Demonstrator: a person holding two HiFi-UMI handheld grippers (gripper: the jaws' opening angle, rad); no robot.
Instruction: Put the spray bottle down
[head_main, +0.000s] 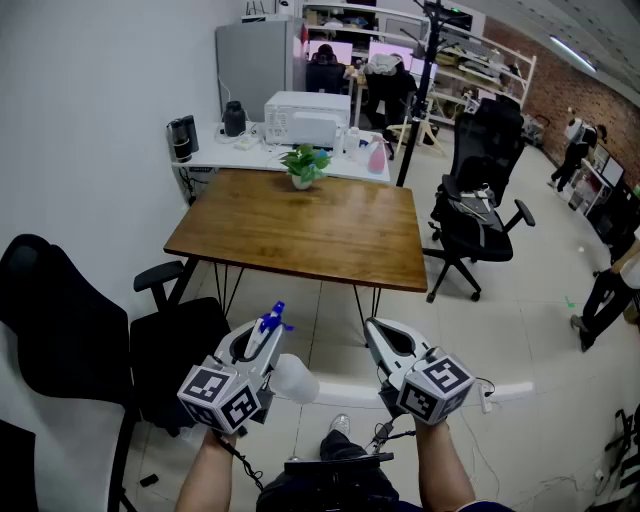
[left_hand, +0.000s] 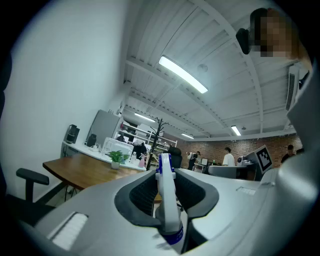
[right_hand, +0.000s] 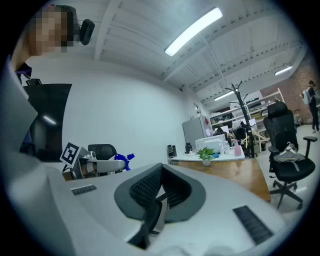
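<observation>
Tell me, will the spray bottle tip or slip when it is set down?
Probably rigid: the spray bottle keeps its shape at the neck, clamped by the left gripper. It seems light, since that neck grip alone carries it. Its smooth white plastic could slip.

Head view looks steeply down over the left gripper (head_main: 258, 345) and right gripper (head_main: 388, 345) toward the far tabletop (head_main: 300, 225). Gripper views look level, close along their jaws; all share the tabletop.

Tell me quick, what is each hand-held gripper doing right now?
Left hand-held gripper: closed on the spray bottle.
Right hand-held gripper: closed, nothing in it.
</observation>
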